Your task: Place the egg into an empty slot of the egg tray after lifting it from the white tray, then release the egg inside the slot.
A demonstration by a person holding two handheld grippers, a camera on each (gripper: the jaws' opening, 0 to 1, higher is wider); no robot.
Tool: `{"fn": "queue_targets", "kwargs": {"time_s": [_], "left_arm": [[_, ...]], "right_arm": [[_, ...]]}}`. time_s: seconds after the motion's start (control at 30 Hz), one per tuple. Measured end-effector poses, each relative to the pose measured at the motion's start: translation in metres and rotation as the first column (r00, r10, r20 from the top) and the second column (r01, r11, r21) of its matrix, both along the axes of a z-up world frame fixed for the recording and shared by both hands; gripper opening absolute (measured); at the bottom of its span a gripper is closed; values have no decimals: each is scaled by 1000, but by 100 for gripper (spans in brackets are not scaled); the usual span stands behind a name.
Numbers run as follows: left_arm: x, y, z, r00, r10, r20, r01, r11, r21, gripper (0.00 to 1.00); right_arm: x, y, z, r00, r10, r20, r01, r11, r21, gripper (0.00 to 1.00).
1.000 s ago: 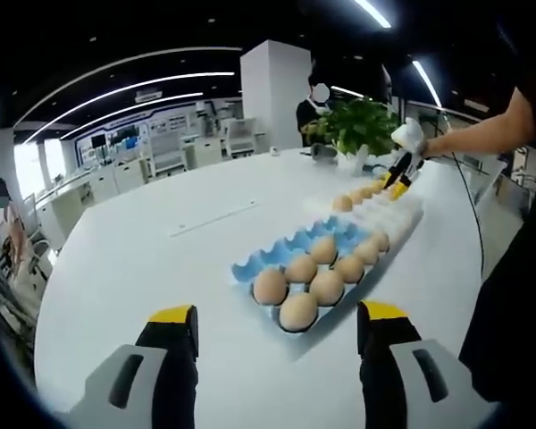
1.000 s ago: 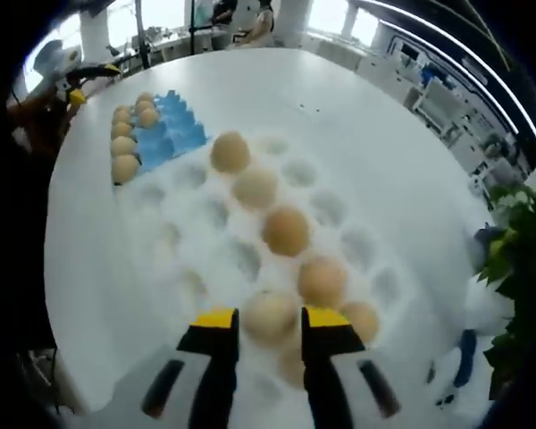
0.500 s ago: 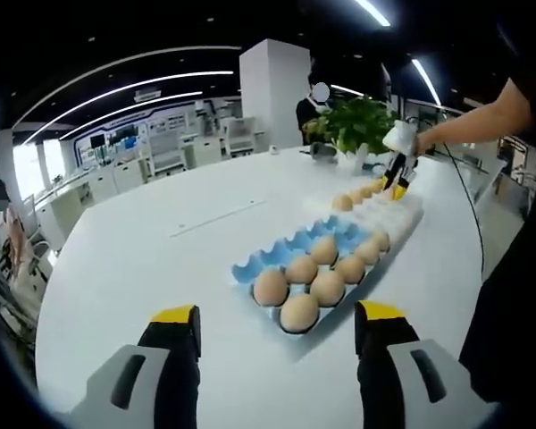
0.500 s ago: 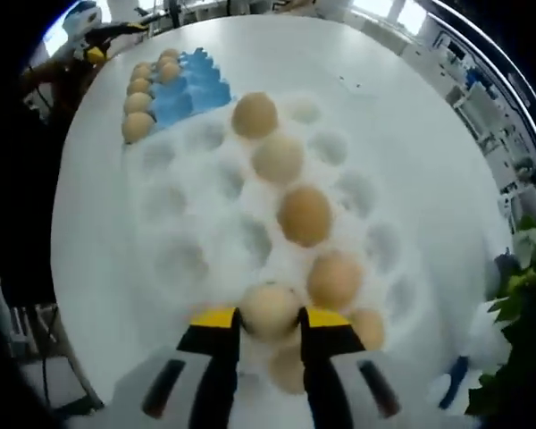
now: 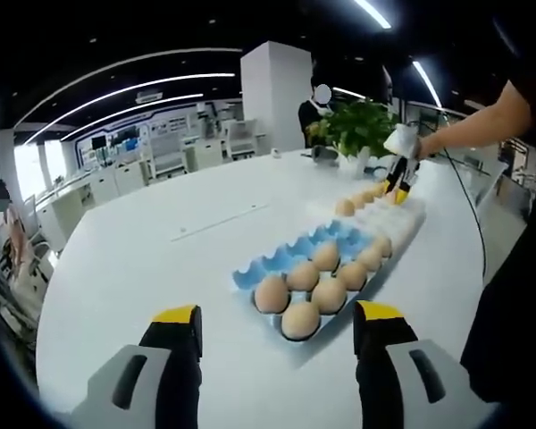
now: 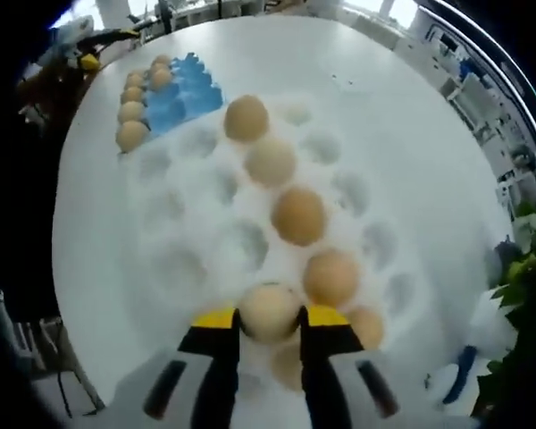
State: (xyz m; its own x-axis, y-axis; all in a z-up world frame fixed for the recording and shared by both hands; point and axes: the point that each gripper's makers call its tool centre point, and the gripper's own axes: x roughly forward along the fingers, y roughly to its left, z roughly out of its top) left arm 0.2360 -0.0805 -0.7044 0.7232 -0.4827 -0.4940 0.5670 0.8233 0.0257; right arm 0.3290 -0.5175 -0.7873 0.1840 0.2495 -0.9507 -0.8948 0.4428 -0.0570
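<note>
My right gripper (image 6: 267, 320) has its jaws clamped on an egg (image 6: 268, 310), apparently just above the white tray (image 6: 183, 241), where a row of other eggs sits. The blue egg tray (image 5: 290, 253) lies beyond, touching it. My left gripper (image 5: 277, 322) hovers over the table (image 5: 134, 259), jaws wide apart.

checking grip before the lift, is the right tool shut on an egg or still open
Shut on an egg: in the right gripper view the right tool has its yellow tips against both sides of a pale egg above the white tray.
</note>
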Motion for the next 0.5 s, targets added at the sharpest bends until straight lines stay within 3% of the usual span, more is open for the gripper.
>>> {"fn": "queue_targets", "kwargs": {"time_s": [0.27,0.5], "left_arm": [[1,8,-1,1000,27,-1,-27,1000,-12,70],[-2,11,-4,1000,30,-1,-30,1000,-5,72]], "right_arm": [[-5,14,34,1000,15,17,-16,998,58,26],[-9,40,38,997,78,28,-80,993,81,26]]}}
